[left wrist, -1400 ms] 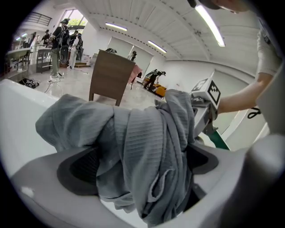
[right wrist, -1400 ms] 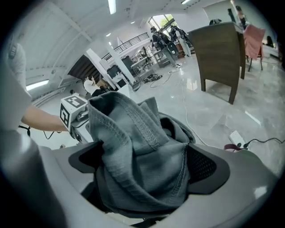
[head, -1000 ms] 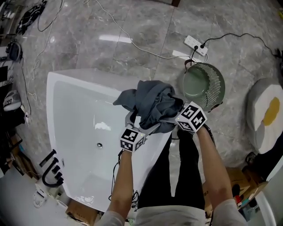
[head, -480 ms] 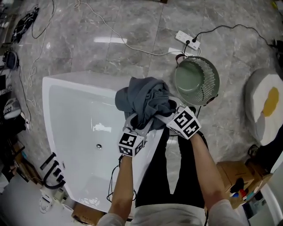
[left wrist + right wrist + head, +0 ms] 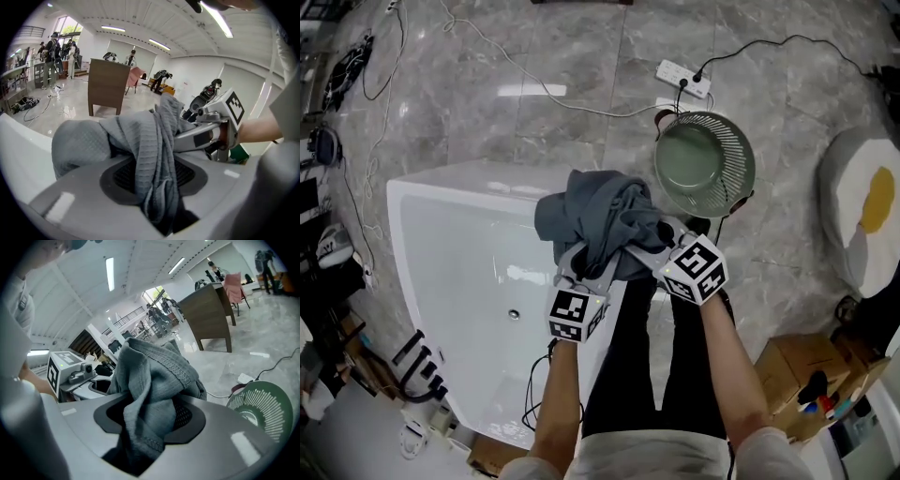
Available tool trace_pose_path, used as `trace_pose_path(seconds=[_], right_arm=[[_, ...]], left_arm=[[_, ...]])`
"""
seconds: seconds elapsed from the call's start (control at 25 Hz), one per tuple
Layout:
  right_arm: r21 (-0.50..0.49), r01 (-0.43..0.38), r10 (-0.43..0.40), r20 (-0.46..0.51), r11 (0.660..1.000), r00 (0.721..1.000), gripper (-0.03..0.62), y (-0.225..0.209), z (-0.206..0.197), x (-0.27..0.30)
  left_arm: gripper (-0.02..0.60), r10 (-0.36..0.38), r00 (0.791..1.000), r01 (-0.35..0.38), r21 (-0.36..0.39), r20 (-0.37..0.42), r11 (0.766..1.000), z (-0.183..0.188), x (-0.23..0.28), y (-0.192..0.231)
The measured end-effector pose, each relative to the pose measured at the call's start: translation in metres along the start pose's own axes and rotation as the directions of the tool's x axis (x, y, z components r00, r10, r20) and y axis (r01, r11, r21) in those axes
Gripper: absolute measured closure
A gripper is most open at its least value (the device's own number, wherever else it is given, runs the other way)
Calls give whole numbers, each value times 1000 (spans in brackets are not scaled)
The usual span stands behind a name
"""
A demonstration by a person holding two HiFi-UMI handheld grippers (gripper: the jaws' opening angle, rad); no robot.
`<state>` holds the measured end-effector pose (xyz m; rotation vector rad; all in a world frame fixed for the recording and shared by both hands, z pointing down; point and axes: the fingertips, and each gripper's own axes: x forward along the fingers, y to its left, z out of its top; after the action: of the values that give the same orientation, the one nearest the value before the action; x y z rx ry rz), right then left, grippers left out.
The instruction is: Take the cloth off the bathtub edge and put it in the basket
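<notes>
Ahead of the right tool, well apart from it, a white rectangular plastic power strip lies on the grey marble-tiled floor. A black cable is plugged into the strip. A thin white cable trails across the floor ahead of the left tool. Far out to the right tool's right sits a round white cushion with a yellow centre, and behind that tool, on the same side, is a brown cardboard box. Well out to the left tool's left and behind it lie black hooked pieces, perhaps hose or handles. Beyond the left tool, in its own view, a brown wooden cabinet stands under long ceiling lights, with people far off.
</notes>
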<state>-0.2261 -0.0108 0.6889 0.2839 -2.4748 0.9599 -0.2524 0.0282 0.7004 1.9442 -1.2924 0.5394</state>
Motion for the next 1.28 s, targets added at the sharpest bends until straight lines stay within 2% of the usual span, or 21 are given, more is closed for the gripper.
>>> trace_pose_path(seconds=[0.24, 0.6, 0.8, 1.04, 1.2, 1.28], right_arm=[[91, 9, -17, 87, 996, 996, 410, -15, 3, -32], [150, 31, -52, 132, 988, 990, 430, -38, -2, -75], [209, 38, -80, 197, 977, 977, 441, -52, -3, -100], [317, 32, -137, 316, 948, 939, 444, -76, -4, -140], [353, 4, -159, 412, 936, 897, 445, -92, 0, -180], [362, 19, -188, 439, 932, 879, 445, -102, -1, -202]], left_arm=[[365, -30, 999, 31, 63, -19, 998, 18, 12, -26], [367, -67, 997, 70, 108, -35, 992, 35, 39, -62], [367, -94, 995, 99, 148, -41, 984, 46, 53, -84], [368, -171, 985, 173, 180, -23, 968, 61, 78, -117], [373, -261, 965, 251, 217, 16, 943, 81, 93, -152], [373, -297, 955, 284, 241, 18, 928, 89, 104, -172]])
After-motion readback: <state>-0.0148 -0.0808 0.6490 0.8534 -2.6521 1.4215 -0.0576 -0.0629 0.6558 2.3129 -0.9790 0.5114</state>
